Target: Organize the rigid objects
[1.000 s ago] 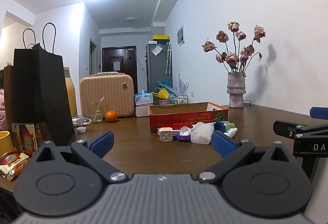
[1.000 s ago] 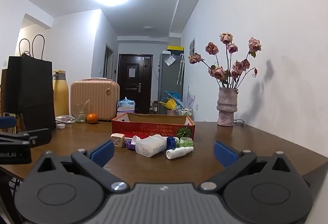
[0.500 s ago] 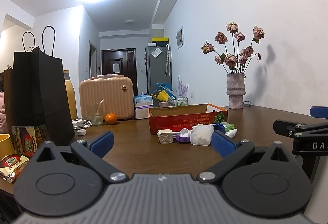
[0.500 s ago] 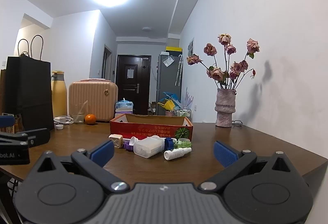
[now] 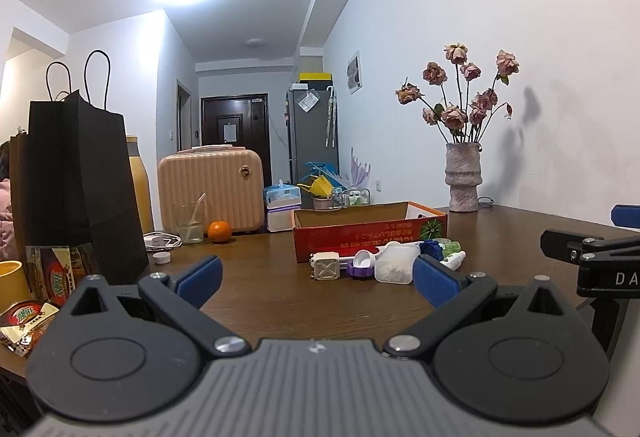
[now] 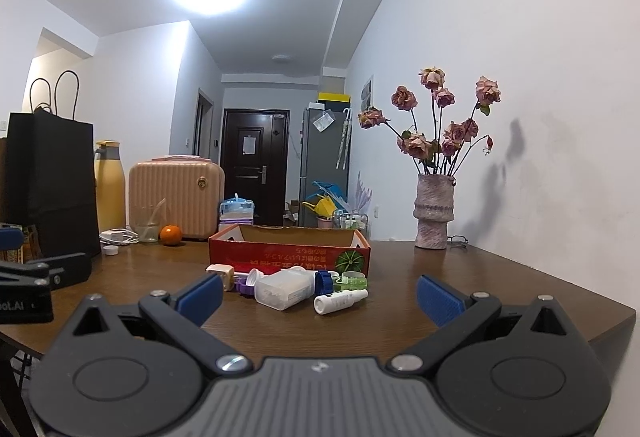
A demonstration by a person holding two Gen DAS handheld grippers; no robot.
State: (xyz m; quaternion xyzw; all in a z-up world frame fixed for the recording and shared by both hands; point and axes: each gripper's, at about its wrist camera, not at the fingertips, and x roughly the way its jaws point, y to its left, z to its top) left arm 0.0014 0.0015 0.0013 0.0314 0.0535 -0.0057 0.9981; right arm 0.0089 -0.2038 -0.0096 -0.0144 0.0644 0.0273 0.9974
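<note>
Brown wooden table (image 6: 500, 277) seen from both wrist views. Left gripper (image 5: 316, 277) held with jaws apart, nothing gripped. Small plastic items (image 6: 288, 287) clustered before red cardboard box (image 6: 288, 255), mid-table. Right gripper (image 6: 318, 297) likewise spread wide, nothing gripped.

Left gripper (image 5: 316, 279): level, aimed forward, jaws spread wide, nothing between the blue fingertip pads (image 5: 200, 276). Black finger arms angled outward from the grey ribbed body at the bottom of the left wrist view. Seen from the right wrist view only as a black finger at the far left edge (image 6: 44, 273), blue pad tip just showing.

Right gripper (image 6: 318, 295): likewise level and forward, jaws wide apart, blue pads (image 6: 438, 299) holding nothing. Seen from the left wrist view as a black finger at the far right edge (image 5: 588, 251). Both held side by side at similar height. No hand or sleeve visible.
</note>
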